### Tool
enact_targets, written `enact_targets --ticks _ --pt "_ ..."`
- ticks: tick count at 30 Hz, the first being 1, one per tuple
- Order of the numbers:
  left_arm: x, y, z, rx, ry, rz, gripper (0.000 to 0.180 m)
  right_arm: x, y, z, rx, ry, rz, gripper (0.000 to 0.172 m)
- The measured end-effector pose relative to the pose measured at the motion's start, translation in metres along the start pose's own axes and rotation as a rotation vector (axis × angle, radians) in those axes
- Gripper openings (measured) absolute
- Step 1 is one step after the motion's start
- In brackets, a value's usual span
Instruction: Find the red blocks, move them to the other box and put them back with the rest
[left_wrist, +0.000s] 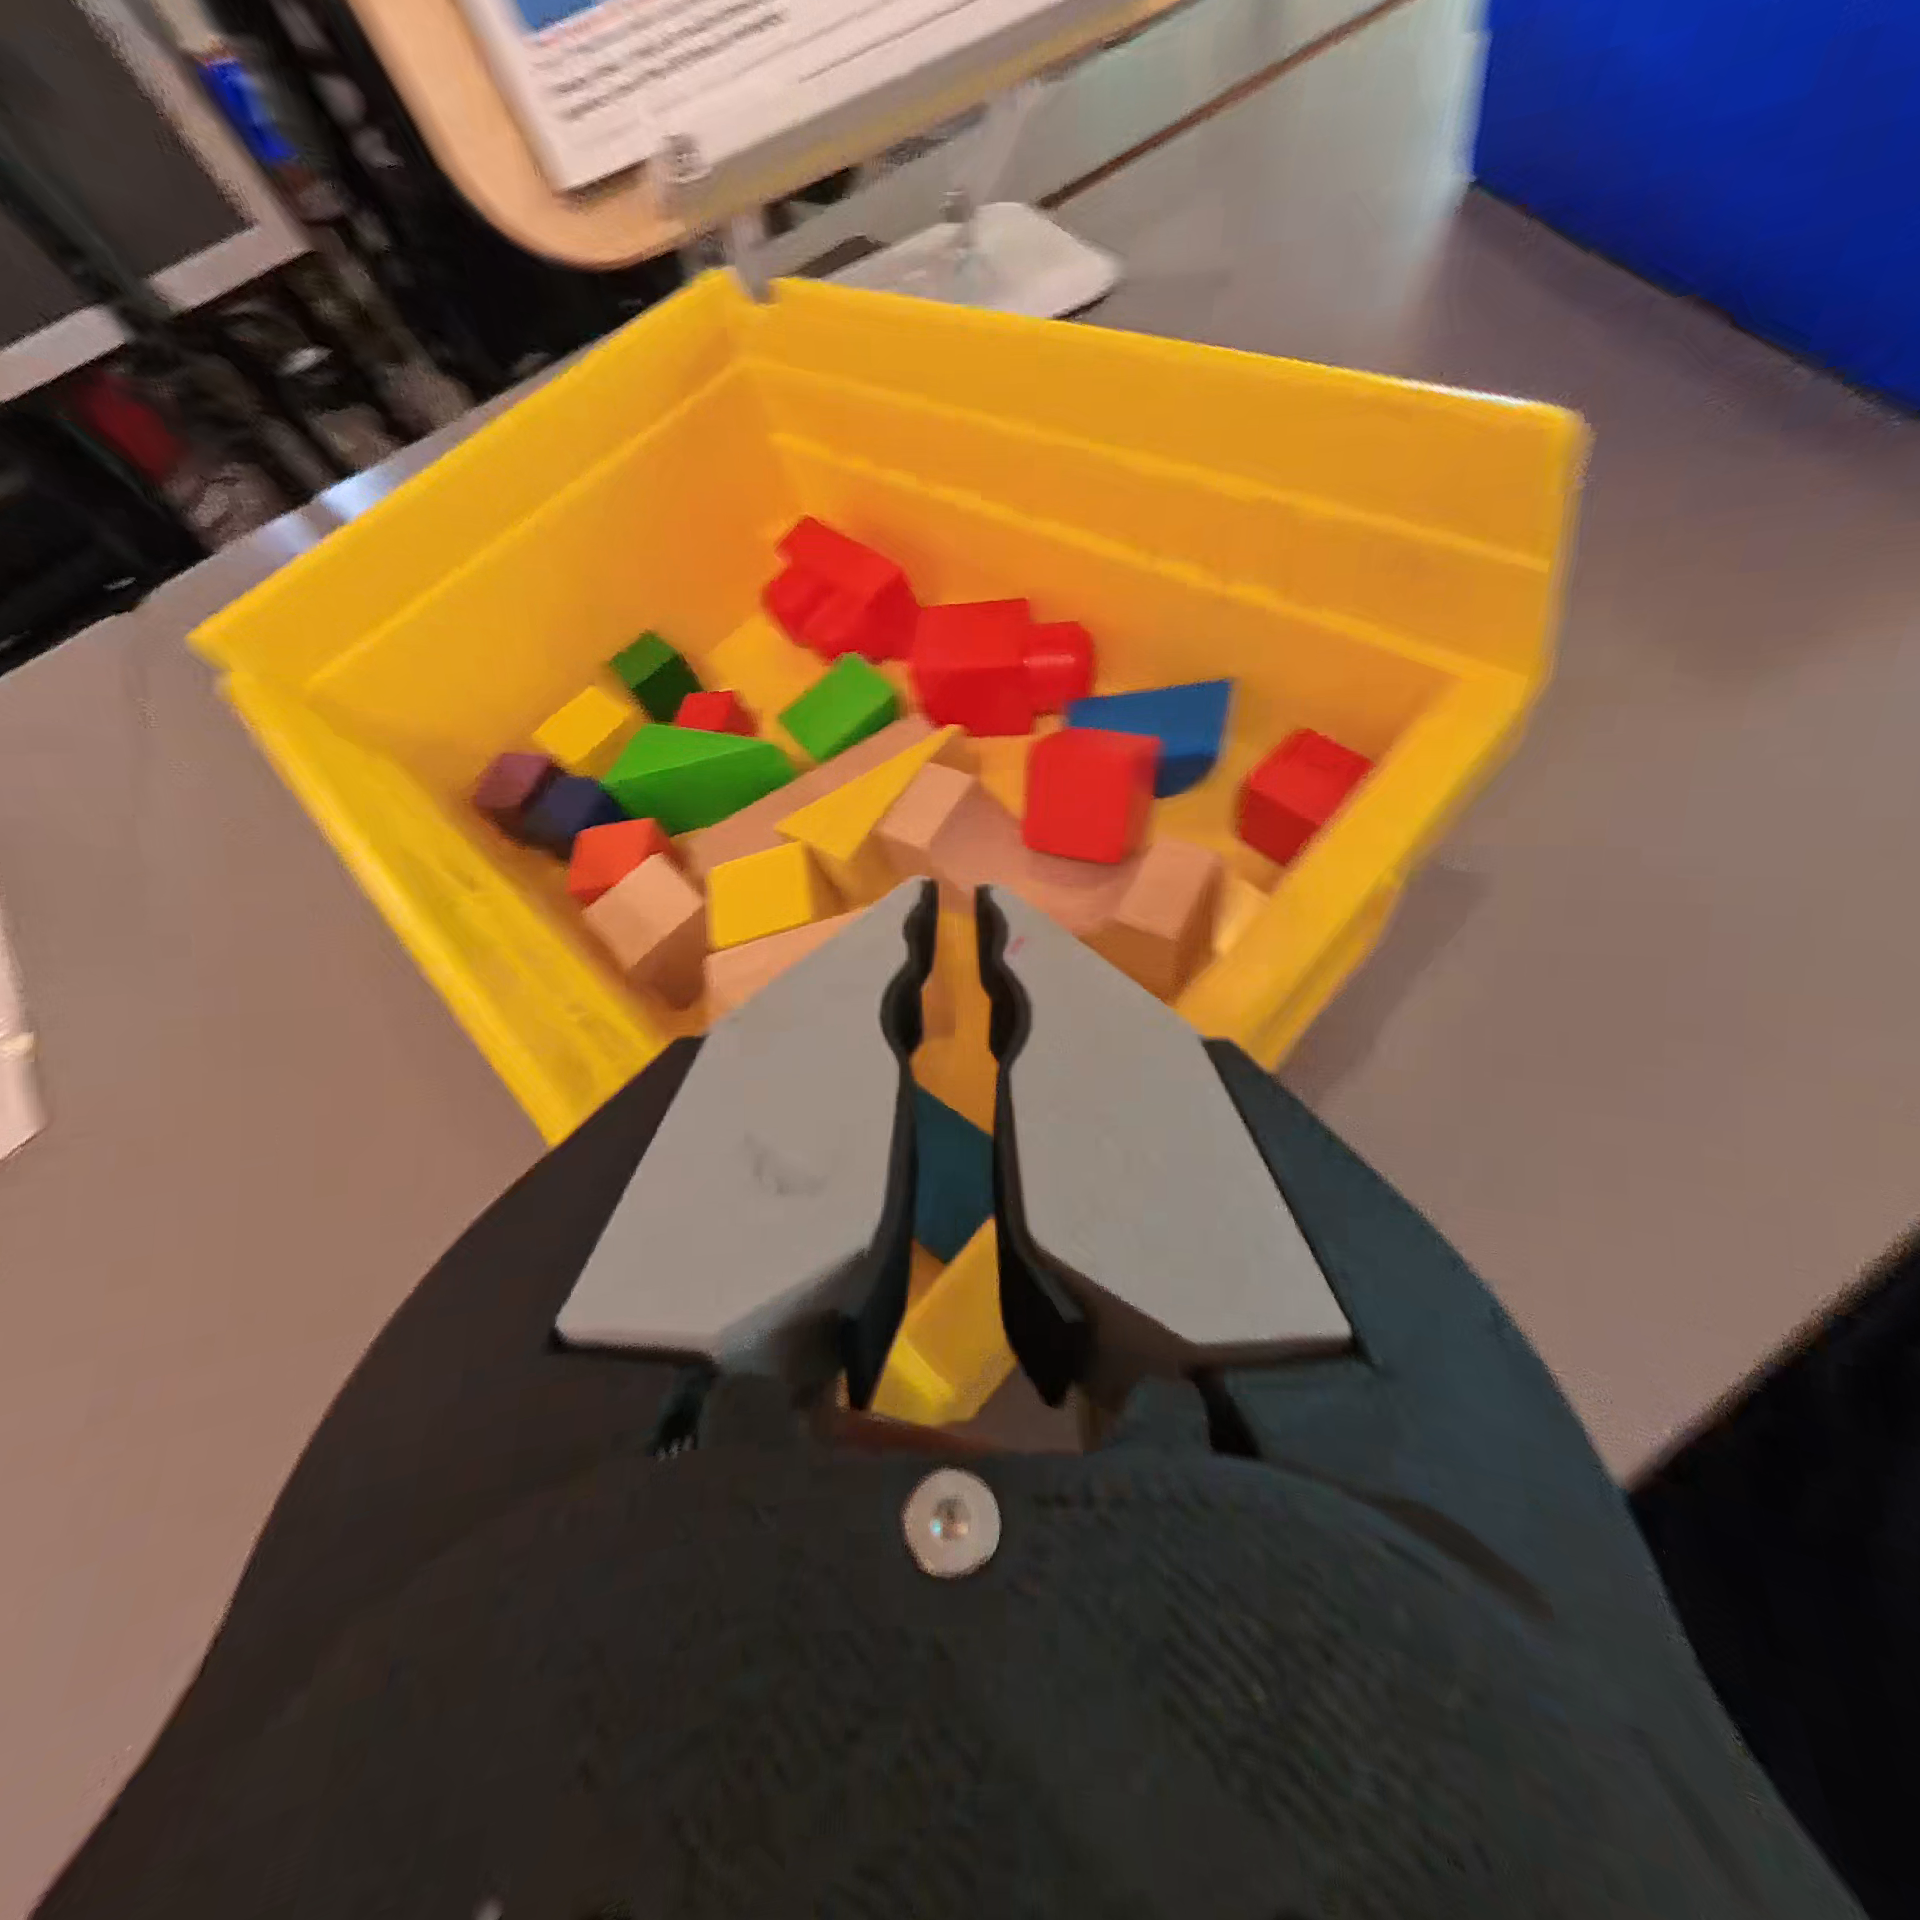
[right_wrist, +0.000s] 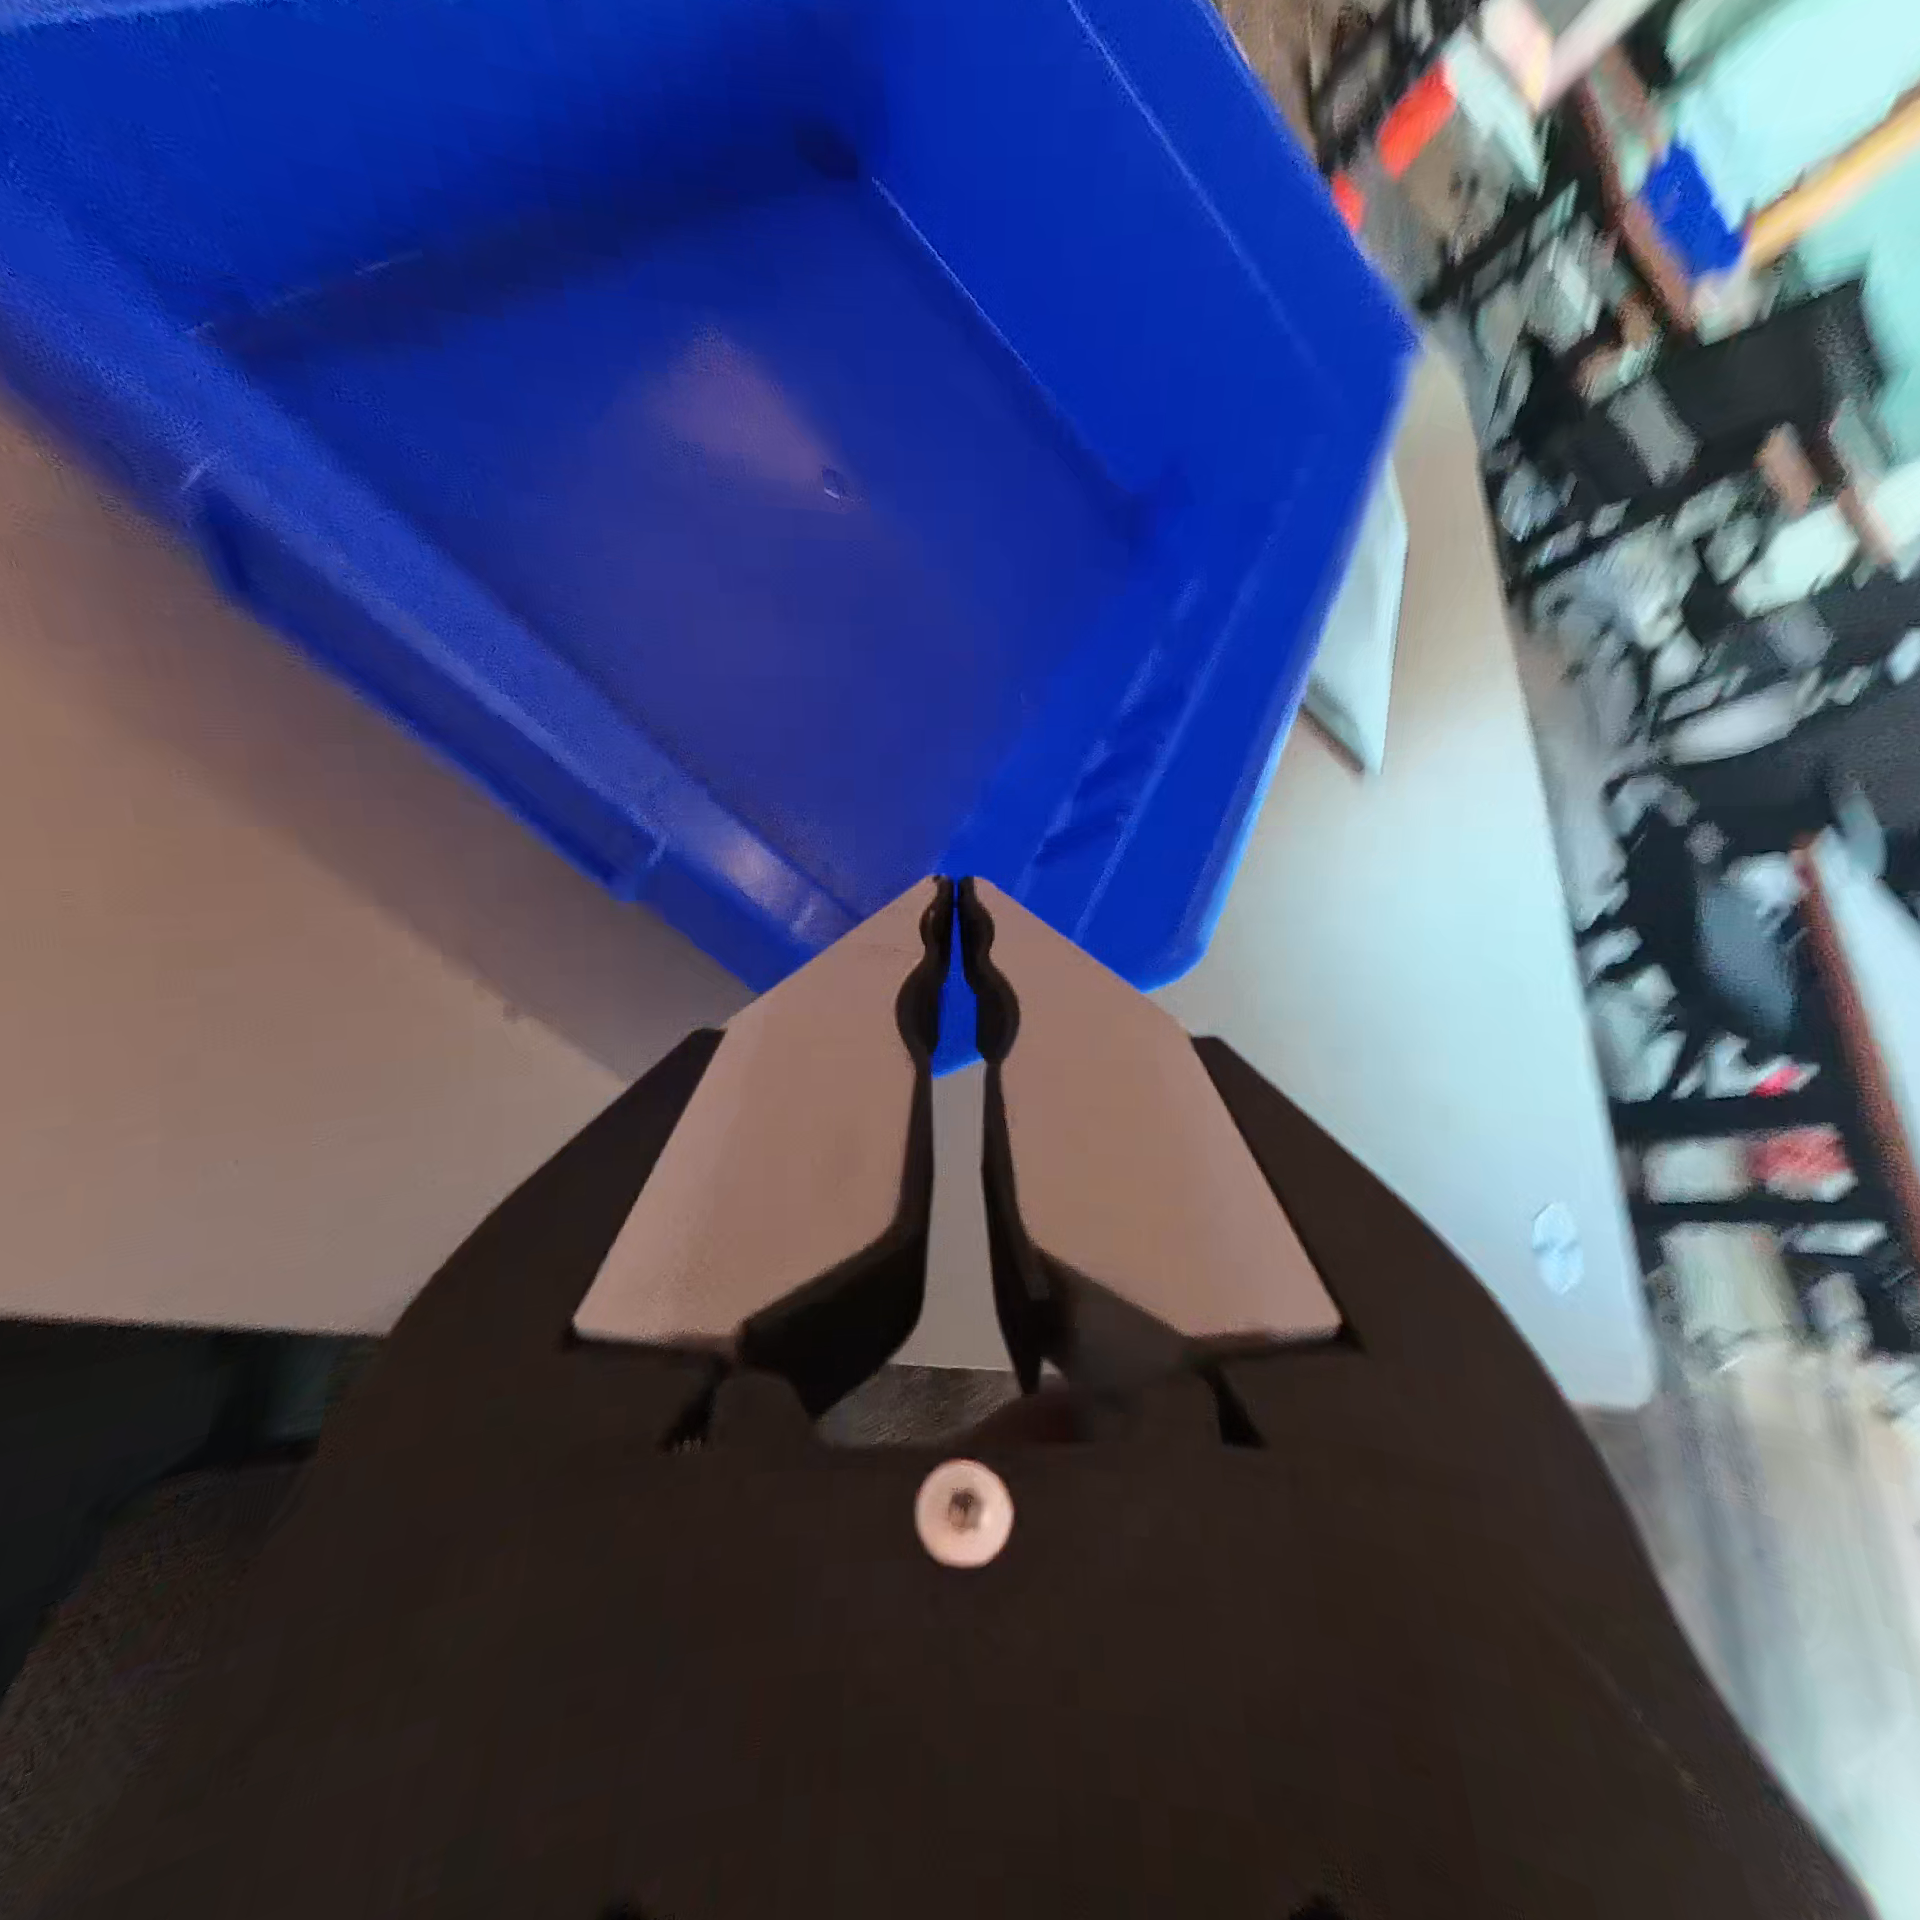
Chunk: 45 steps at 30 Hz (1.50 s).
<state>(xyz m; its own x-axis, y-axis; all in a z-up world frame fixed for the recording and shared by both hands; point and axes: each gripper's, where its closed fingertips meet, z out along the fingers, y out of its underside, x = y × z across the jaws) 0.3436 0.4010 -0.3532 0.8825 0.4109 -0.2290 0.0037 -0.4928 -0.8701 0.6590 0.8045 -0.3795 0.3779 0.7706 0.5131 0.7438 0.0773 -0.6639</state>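
Counting stuff first: two boxes, one yellow box (left_wrist: 499, 582) and one blue box (right_wrist: 644, 436), each sitting on the grey table (left_wrist: 208, 1091). Red blocks (left_wrist: 1086, 795) all sit in the yellow one, I make it about six, though blur makes that shaky. They're just ahead of the left gripper (left_wrist: 956, 896), whose tips are slightly apart with nothing between them. Right gripper (right_wrist: 954, 888) is pinched together bare at the blue box's near corner.
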Motion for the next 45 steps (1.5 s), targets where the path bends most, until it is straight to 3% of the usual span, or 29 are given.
enact_targets --ticks 2,4,5,7,10,12,14,16,17,19,21,22,28,30,34,41,43,45 --pt "-0.032 0.01 -0.001 -0.036 -0.122 -0.033 0.028 0.017 0.014 0.008 -0.038 -0.026 0.146 0.004" --pt "-0.033 0.01 -0.007 -0.028 -0.113 -0.045 0.039 0.018 0.011 0.004 0.001 -0.069 0.211 0.016" --pt "-0.024 0.003 -0.011 0.012 -0.072 -0.046 0.043 0.013 0.002 -0.002 0.053 -0.108 0.23 0.027" --pt "0.006 -0.011 -0.016 0.068 0.048 -0.034 0.051 -0.01 -0.023 -0.016 0.187 -0.22 0.258 0.035" --pt "0.063 -0.022 -0.019 0.079 0.244 -0.018 0.072 -0.066 -0.057 -0.037 0.307 -0.462 0.282 0.056" --pt "0.098 -0.033 -0.014 0.123 0.333 -0.003 0.072 -0.103 -0.072 -0.041 0.323 -0.577 0.285 0.071" --pt "0.112 -0.039 0.005 0.152 0.281 0.047 0.061 -0.126 -0.074 -0.026 0.254 -0.56 0.236 0.08" --pt "0.11 -0.032 0.031 0.096 0.148 0.119 0.067 -0.127 -0.073 -0.001 0.189 -0.416 0.143 0.08" --pt "0.105 -0.026 0.043 0.047 0.078 0.162 0.073 -0.125 -0.075 0.008 0.179 -0.346 0.097 0.072" --pt "0.09 -0.016 0.058 -0.033 -0.062 0.237 0.057 -0.127 -0.077 0.014 0.161 -0.31 0.041 0.061" --pt "0.082 -0.019 0.06 0.008 -0.119 0.248 0.04 -0.129 -0.078 0.015 0.159 -0.311 0.007 0.03" --pt "0.079 -0.02 0.058 0.013 -0.146 0.242 0.033 -0.127 -0.077 0.015 0.165 -0.298 -0.008 0.023" --pt "0.02 0.003 0.032 -0.002 -0.324 0.157 0.005 -0.125 -0.072 0.01 0.196 -0.325 -0.014 0.022" --pt "0.007 0.013 0.021 0.008 -0.276 0.013 0.003 -0.125 -0.071 0.007 0.196 -0.351 -0.003 0.022" --pt "-0.005 0.025 0.004 0.007 -0.313 -0.074 0.003 -0.127 -0.071 0.003 0.211 -0.398 0.031 0.02" --pt "0.021 0.017 0.001 0.065 -0.33 -0.145 0.002 -0.133 -0.067 -0.005 0.186 -0.451 0.039 0.021" --pt "0.032 0.012 0.004 0.072 -0.288 -0.119 0.017 -0.134 -0.067 -0.006 0.188 -0.461 0.042 0.022" --pt "0.049 0.001 0.004 0.108 -0.19 -0.161 0.051 -0.134 -0.067 -0.007 0.19 -0.461 0.011 0.022"
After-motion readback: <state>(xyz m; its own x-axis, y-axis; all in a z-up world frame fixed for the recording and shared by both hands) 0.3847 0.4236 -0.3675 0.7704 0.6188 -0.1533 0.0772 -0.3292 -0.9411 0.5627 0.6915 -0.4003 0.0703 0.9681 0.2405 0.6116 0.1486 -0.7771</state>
